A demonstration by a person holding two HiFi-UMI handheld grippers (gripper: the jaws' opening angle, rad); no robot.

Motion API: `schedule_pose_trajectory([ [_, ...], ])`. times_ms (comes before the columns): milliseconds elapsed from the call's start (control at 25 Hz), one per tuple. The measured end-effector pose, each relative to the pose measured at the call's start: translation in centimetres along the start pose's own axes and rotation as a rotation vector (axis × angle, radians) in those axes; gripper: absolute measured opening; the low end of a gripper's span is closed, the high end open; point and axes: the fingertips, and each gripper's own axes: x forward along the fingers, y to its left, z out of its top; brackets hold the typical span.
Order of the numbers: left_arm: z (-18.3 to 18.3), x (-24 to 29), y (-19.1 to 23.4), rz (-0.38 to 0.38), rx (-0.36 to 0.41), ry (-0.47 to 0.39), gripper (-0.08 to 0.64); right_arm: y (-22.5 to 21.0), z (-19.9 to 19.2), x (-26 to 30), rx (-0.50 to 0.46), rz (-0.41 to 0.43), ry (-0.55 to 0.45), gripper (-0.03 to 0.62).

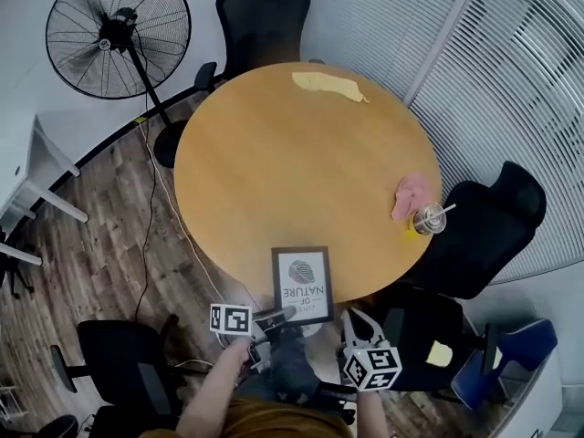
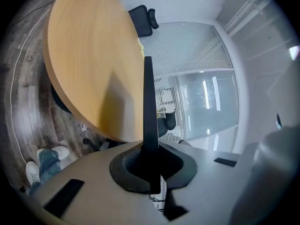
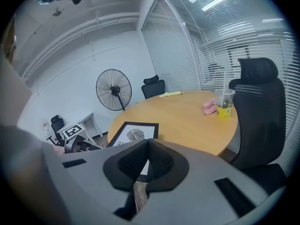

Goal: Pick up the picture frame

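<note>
The black picture frame [image 1: 302, 284], with a white fingerprint print, is at the near edge of the round wooden table [image 1: 292, 162]. My left gripper [image 1: 274, 318] is shut on its near left corner. In the left gripper view the frame [image 2: 148, 107] stands edge-on, pinched between the dark pads of that gripper [image 2: 151, 172]. My right gripper [image 1: 356, 322] hovers just off the frame's near right corner. Its pads [image 3: 161, 161] meet at the tips of the gripper [image 3: 149, 146] with nothing between them, and the frame [image 3: 133, 135] shows beyond them.
A plastic cup with a straw [image 1: 427, 220] and a pink cloth [image 1: 409, 194] sit at the table's right rim. A yellow cloth [image 1: 327, 85] lies at the far side. Black office chairs [image 1: 263, 16] ring the table. A standing fan [image 1: 117, 30] is at the far left.
</note>
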Motion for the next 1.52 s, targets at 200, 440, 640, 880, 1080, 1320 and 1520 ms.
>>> schedule_pose_trajectory([
  [200,-0.1,-1.1,-2.5,-0.04,0.033,-0.011,0.037,1.6,1.4,-1.2,-0.02,-0.001,-0.047,0.012],
  [440,-0.6,-2.1,-6.2,-0.107,0.059,-0.025,0.037,3.5,3.2,-3.9,-0.045,-0.019,-0.15,0.012],
  [640,-1.4,-2.8,-8.8,-0.153,0.09,-0.022,0.037,4.4,3.4,-5.4,-0.054,-0.041,-0.188,0.012],
  [880,-2.6,-4.3,-11.2,-0.185,0.131,-0.026,0.037,5.7,3.6,-6.9,-0.061,-0.054,-0.231,0.012],
  [1080,-3.1,-5.6,-12.5,-0.205,0.153,-0.036,0.037,6.9,4.4,-8.0,-0.04,-0.041,-0.285,0.012],
  [1320,-3.3,-6.8,-13.6,-0.236,0.156,-0.055,0.037,7.4,4.1,-8.9,-0.092,-0.093,-0.286,0.012],
  [1520,-3.3,-7.6,-14.2,-0.255,0.146,-0.063,0.037,7.6,3.7,-8.8,-0.11,-0.123,-0.272,0.012],
])
